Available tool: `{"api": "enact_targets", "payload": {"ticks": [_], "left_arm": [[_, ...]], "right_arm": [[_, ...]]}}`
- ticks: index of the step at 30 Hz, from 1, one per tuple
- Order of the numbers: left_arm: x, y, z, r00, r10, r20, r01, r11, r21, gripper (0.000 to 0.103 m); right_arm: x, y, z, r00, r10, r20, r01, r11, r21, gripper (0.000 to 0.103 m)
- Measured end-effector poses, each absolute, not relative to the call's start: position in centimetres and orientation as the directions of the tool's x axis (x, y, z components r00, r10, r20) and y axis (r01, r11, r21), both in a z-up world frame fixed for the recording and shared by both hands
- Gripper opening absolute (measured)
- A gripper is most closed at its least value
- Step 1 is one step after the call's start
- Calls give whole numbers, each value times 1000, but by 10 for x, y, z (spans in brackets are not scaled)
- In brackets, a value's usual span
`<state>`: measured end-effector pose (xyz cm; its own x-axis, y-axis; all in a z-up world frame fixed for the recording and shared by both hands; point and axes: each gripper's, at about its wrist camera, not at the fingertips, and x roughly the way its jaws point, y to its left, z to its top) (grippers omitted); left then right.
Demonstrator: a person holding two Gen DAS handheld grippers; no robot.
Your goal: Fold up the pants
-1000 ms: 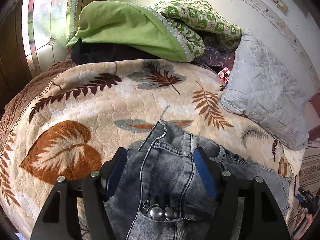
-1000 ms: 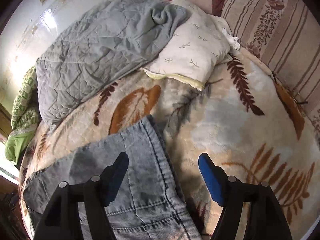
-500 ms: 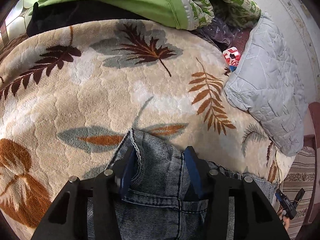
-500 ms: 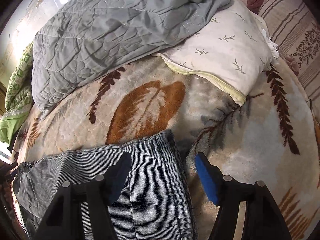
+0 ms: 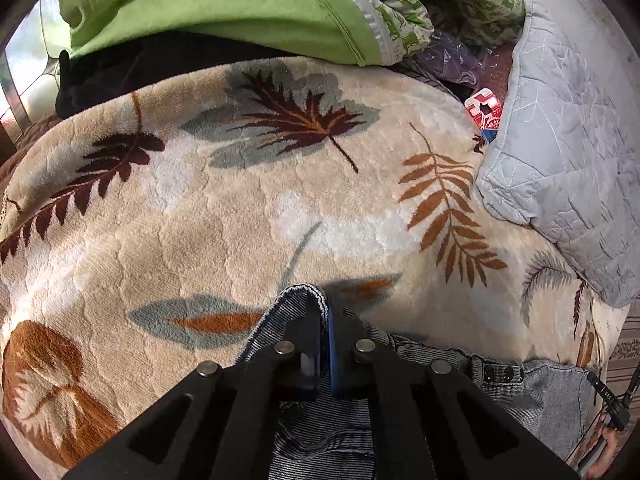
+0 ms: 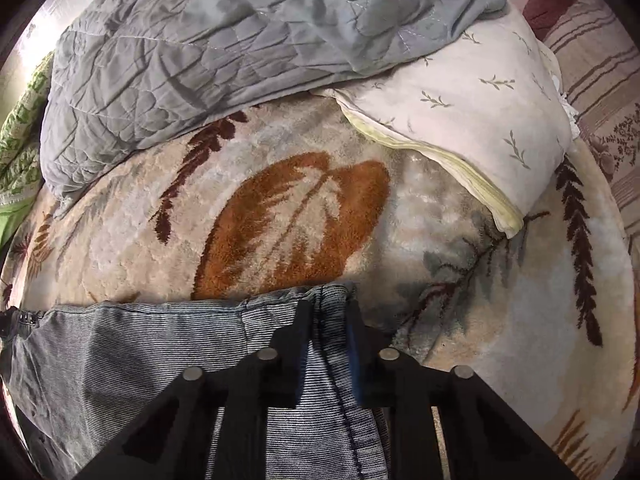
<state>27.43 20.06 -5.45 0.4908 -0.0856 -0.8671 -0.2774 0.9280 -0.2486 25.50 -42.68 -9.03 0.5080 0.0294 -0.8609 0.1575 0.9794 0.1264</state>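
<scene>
On leaf-print blanket (image 5: 200, 216), both hand-held grippers, left (image 5: 323, 320) and right (image 6: 329, 316), clamped on denim pants (image 6: 160, 344), no legible writing.

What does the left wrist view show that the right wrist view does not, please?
Only the left wrist view shows the left gripper shut on a corner of the jeans, the red and white packet and the black cloth. Only the right wrist view shows the right gripper shut on the jeans' other corner, and the sprig-print pillow. Both show the leaf-print blanket, the grey quilt and the green bedding.
</scene>
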Motion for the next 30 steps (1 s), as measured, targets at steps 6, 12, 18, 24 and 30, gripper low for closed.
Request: {"api": "enact_targets", "payload": {"ticks": [6, 12, 18, 24, 30], "left_arm": [[264, 201, -15, 615, -72, -785, -257, 923, -286, 2], [248, 202, 12, 679, -104, -727, -225, 913, -341, 2], [215, 212, 47, 735, -157, -660, -185, 889, -418, 2], [138, 221, 82, 789, -209, -578, -119, 871, -477, 2], [33, 234, 78, 797, -254, -548, -82, 854, -514, 3]], "right_arm": [[242, -426, -45, 636, -11, -772, 180, 974, 135, 14], [233, -426, -29, 673, -20, -739, 196, 969, 152, 14], [211, -435, 2, 733, -4, -680, 205, 955, 215, 14], [151, -440, 41, 798, 49, -601, 165, 941, 296, 14], [45, -448, 50, 836, 99, -539, 125, 923, 363, 14]]}}
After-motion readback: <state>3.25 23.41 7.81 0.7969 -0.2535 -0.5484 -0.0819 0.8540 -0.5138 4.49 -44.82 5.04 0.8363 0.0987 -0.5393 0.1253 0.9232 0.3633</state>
